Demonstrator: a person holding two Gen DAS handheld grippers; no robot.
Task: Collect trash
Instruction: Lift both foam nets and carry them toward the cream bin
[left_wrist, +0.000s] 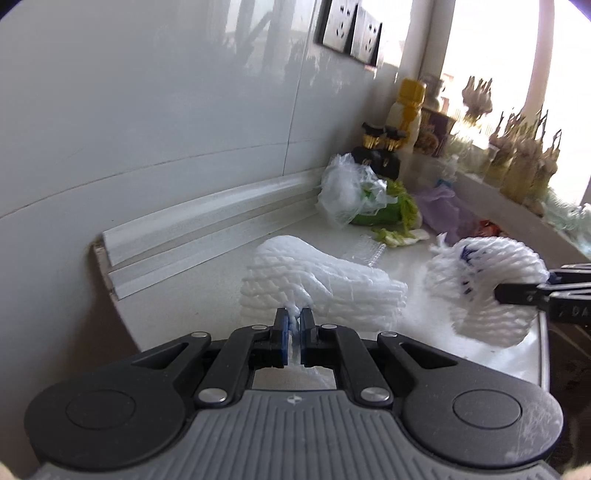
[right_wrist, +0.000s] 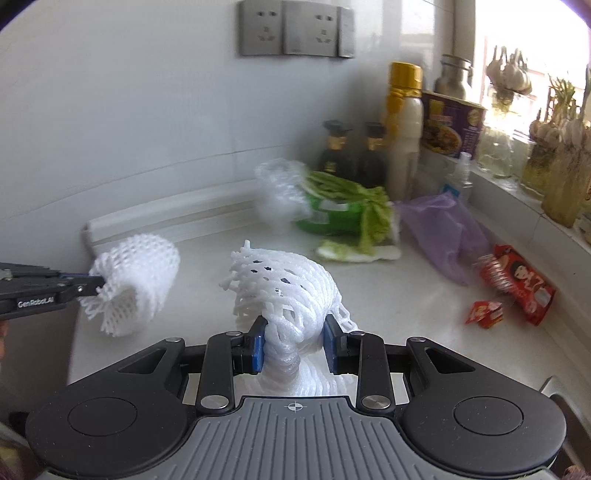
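Countertop (right_wrist: 207, 266) seemingly white, both claws (left_wrist: 294, 318) (right_wrist: 294, 328) gripping foam nets (left_wrist: 317, 284) (right_wrist: 291, 291).

I count two white foam nets (right_wrist: 136, 280), one in each of my grippers, and the second net (right_wrist: 291, 291) is in my right one. Two dark bottles (right_wrist: 336, 147) stand near the wall, with one tall bottle with a yellow cap (right_wrist: 404, 122). There is one purple bag (right_wrist: 447, 229), two red wrappers (right_wrist: 517, 284) and three wall sockets (right_wrist: 262, 27).
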